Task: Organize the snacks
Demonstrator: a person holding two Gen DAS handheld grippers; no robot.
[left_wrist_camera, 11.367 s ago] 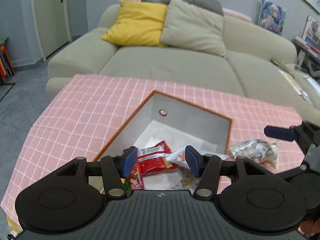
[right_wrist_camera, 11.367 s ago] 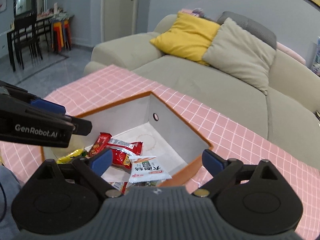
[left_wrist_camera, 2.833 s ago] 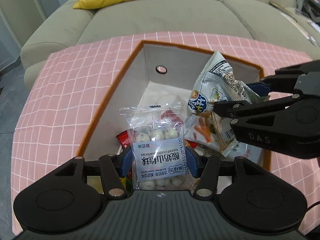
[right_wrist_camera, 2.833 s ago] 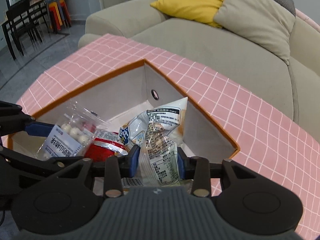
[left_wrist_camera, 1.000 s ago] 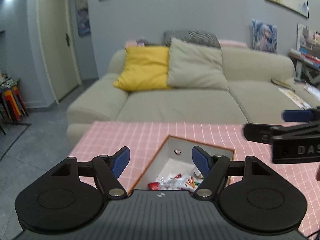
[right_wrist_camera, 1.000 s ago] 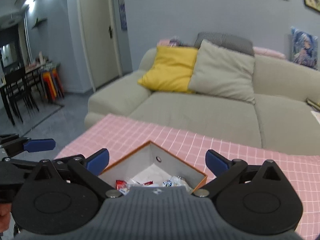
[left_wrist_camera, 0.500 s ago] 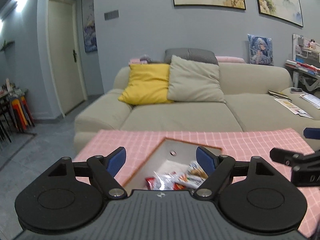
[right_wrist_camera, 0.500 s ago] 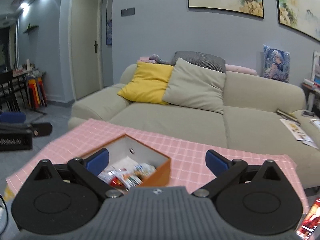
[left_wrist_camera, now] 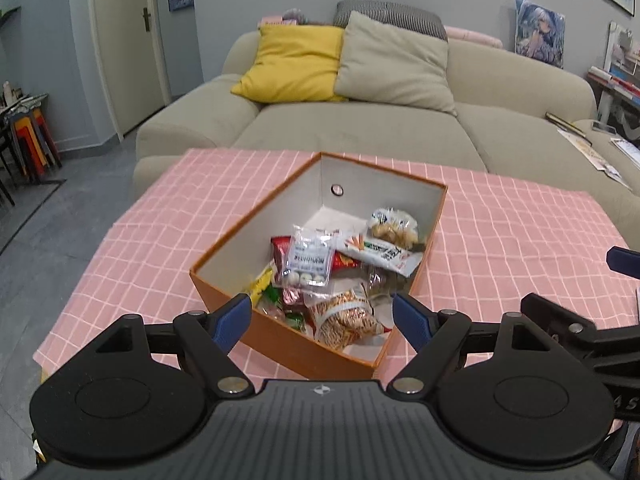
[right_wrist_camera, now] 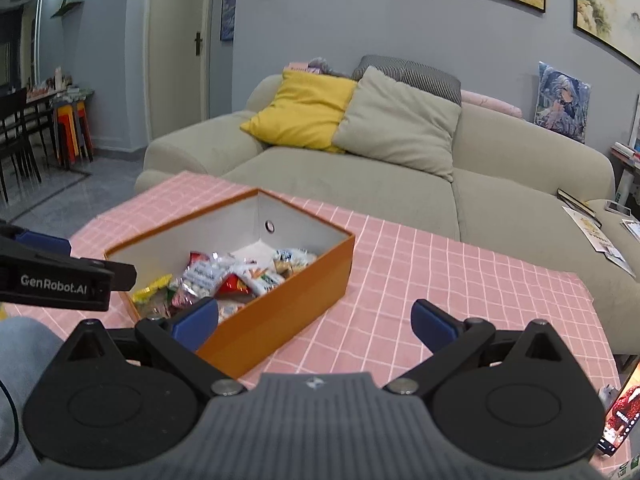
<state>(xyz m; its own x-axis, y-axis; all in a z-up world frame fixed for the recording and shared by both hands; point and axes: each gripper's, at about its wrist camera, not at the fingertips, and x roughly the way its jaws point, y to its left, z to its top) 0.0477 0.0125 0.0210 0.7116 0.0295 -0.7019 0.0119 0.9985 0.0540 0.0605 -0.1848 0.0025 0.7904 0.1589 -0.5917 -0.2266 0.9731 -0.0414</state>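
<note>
An orange box (left_wrist_camera: pixel 300 346) (right_wrist_camera: pixel 280 320) with grey inner walls stands on the pink checked tablecloth (left_wrist_camera: pixel 520 240) (right_wrist_camera: pixel 440 280). Several snack packets lie inside it: a clear bag of white balls (left_wrist_camera: pixel 309 260), a red packet (left_wrist_camera: pixel 282 246), a white packet (left_wrist_camera: pixel 380 252), a brown-printed bag (left_wrist_camera: pixel 344 318). My left gripper (left_wrist_camera: pixel 322 320) is open, held back from the box's near corner, nothing between its fingers. My right gripper (right_wrist_camera: pixel 316 316) is open and empty to the right of the box. Each gripper shows at the edge of the other's view.
A beige sofa (left_wrist_camera: pixel 360 128) with a yellow cushion (left_wrist_camera: pixel 296 64) and a grey cushion (left_wrist_camera: pixel 396 64) stands behind the table. Papers lie on its right seat (right_wrist_camera: pixel 596 232). Stacked stools (right_wrist_camera: pixel 72 132) and a door are at the left. A phone (right_wrist_camera: pixel 620 412) sits at the lower right.
Both grippers have dropped and tilted down, so the box and its snacks fill more of each view. The right gripper has shifted further right of the box.
</note>
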